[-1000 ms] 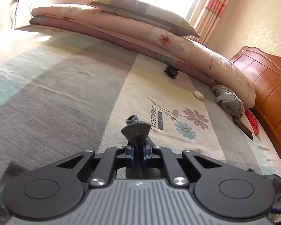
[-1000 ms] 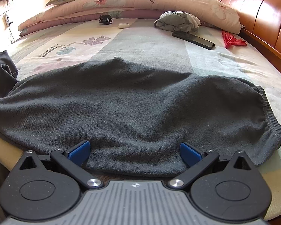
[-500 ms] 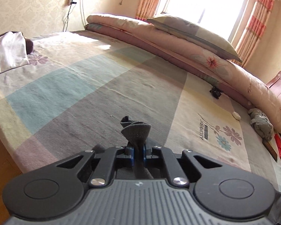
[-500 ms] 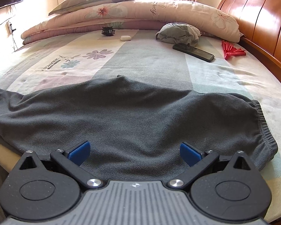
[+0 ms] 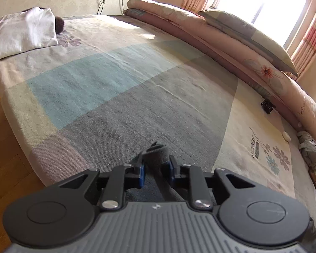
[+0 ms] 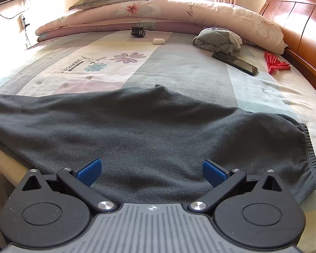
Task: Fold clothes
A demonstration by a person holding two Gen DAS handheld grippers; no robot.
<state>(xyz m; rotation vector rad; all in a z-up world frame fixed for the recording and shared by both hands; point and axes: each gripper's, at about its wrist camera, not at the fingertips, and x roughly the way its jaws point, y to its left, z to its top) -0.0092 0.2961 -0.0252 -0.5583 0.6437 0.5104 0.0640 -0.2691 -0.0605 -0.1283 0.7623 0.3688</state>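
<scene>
Phone, red fan, hair clip on bedsheet.

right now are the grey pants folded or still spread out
Spread out. The grey pants lie flat in one layer across the bed, elastic waistband at the right; the left gripper pinches one end, stretching it sideways.

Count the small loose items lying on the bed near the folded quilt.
4: a black hair claw by the quilt, a white case just in front of it, a dark phone beside the grey bundle, and a red fan near the headboard. More may be hidden.
</scene>
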